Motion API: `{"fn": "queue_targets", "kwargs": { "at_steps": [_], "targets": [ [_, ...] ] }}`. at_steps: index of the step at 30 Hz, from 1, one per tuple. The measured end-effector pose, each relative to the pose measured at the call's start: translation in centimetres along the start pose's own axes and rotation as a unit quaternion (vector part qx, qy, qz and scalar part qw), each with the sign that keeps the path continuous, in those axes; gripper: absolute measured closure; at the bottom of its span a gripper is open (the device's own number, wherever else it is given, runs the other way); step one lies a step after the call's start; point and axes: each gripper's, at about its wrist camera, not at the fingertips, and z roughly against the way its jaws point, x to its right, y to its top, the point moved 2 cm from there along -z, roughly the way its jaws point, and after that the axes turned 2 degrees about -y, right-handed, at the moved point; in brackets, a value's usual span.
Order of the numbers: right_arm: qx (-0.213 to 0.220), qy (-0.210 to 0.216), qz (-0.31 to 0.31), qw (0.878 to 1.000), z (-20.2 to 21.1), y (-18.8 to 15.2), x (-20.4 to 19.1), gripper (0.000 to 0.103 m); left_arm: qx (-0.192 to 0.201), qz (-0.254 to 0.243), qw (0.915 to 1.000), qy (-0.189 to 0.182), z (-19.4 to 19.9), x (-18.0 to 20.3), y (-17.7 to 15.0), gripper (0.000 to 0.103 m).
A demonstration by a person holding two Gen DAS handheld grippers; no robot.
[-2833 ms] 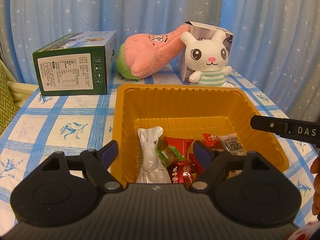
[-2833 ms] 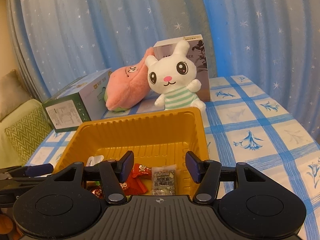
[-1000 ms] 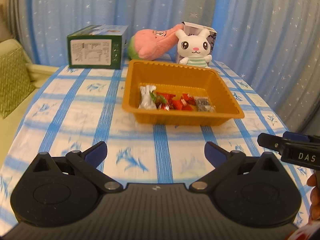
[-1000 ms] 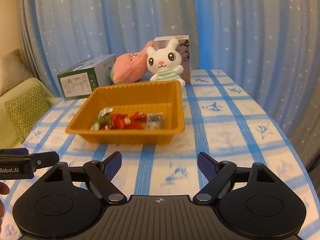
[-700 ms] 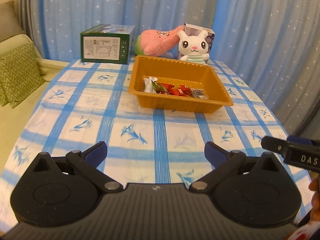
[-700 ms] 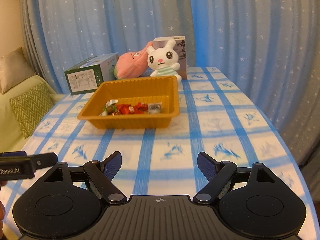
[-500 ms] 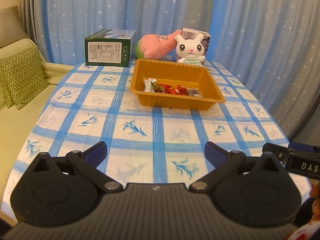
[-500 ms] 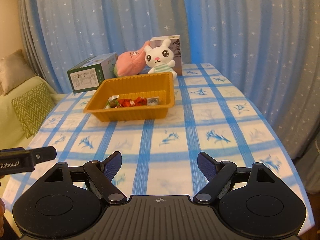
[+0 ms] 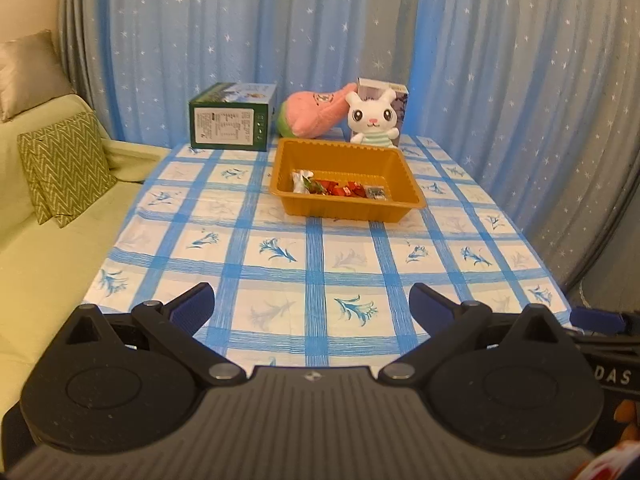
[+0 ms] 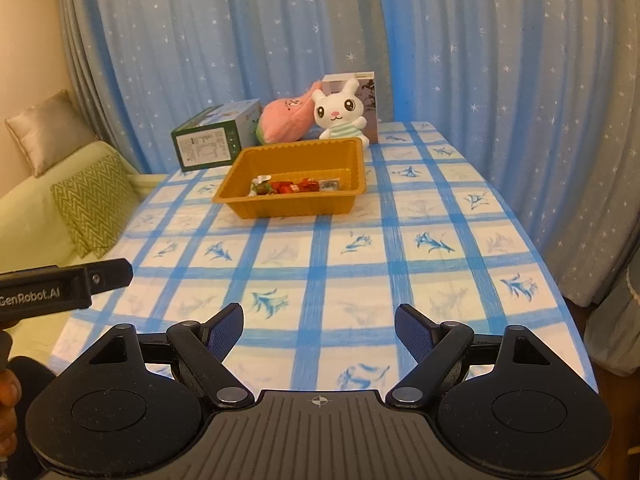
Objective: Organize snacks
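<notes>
Both my left gripper [image 9: 312, 306] and right gripper [image 10: 319, 330] are wide open and hold nothing, far from the yellow tray [image 9: 412, 184], so reaching back I could bump it and spill the snacks [image 9: 338, 189].

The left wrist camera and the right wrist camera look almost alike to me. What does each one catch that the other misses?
Only the left wrist view shows the left gripper, open, with a black bar lettered "DAS" at its right edge. Only the right wrist view shows the right gripper, open, with a bar lettered "GenRobot.AI" at its left edge. Both show the tray holding snacks, the green box, the bunny and the sofa cushion.
</notes>
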Motion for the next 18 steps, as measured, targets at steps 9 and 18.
{"fn": "queue_targets", "kwargs": {
  "at_steps": [9, 18],
  "targets": [
    [-0.009, 0.006, 0.006, 1.0, 2.9, -1.0, -0.8, 0.021, 0.001, 0.01, 0.9999, 0.006, 2.6, -0.3, -1.4, 0.0],
    [-0.018, 0.008, 0.016, 1.0, 3.3, -1.4, -1.4, 0.02, -0.004, 0.01, 0.9999, 0.006, 3.2, -0.4, -2.3, 0.0]
  ]
}}
